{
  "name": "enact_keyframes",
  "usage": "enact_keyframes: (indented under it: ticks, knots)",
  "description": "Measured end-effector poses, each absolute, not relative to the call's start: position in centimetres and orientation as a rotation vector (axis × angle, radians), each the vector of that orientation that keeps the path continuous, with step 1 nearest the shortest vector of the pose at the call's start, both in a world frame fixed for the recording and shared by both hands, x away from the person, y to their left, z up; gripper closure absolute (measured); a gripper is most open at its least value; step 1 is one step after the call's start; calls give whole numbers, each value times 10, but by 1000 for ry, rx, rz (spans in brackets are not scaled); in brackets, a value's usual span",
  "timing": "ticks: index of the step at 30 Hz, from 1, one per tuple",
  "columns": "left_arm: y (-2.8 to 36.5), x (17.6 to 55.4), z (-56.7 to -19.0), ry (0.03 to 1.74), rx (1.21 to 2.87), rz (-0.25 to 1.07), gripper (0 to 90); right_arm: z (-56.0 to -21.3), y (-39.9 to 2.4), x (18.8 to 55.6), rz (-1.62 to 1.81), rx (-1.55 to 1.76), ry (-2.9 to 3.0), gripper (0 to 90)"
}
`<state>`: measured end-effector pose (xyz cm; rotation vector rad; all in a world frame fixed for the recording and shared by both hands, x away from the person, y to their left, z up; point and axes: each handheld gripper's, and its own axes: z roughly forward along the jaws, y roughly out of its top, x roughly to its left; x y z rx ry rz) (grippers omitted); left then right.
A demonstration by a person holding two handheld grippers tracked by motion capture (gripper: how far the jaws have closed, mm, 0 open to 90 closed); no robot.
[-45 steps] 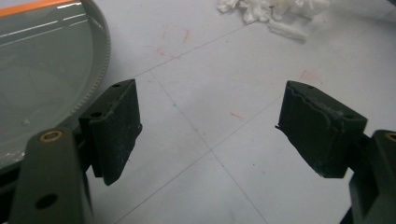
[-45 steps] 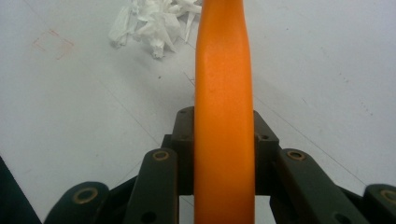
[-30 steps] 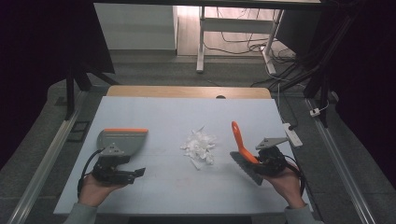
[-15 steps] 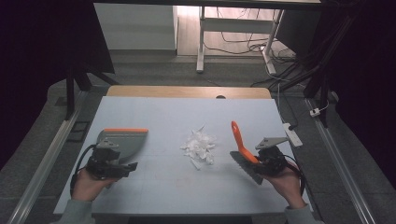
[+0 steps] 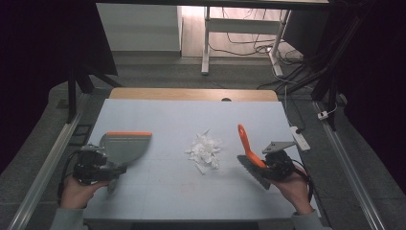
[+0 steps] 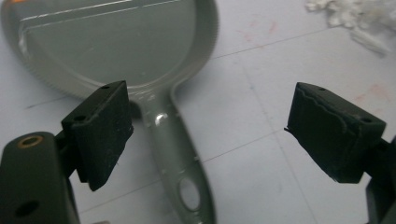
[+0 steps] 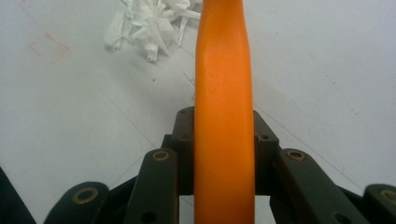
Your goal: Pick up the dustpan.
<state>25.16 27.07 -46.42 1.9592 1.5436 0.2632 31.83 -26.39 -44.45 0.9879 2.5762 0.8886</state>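
Near the middle of the counter [image 5: 158, 191] lies a small heap of torn white paper [image 5: 204, 151], light and loose, likely to scatter at a hard push, so sweeping looks wiser than pinching. Left of it rests a grey dustpan [image 5: 123, 145] with an orange edge, stiff plastic, best taken by its narrow handle [image 6: 180, 154]. The left tool [image 6: 210, 135] hovers over that handle with its jaws spread wide, holding nothing, the left hand [image 5: 81, 191] low at the near edge. The right tool [image 5: 273, 165] is clamped on the orange handle of a brush [image 5: 250, 152], bristles tilted down toward the counter, just right of the paper, the right hand [image 5: 296, 189] angled inward
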Motion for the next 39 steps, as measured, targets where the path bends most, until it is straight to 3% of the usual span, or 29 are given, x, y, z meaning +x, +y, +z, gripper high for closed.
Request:
enact_keyframes:
  ticks: [24,33,39]
  knots:
    - [279,277,-512,1746,1916,178,141,-446,-262,319,877,991,2568,702]
    - [278,280,-518,1776,1898,169,205,-447,-263,319,870,985,2566,702]
    - [277,282,-523,1770,1882,166,319,-447,-262,319,877,980,2566,702]
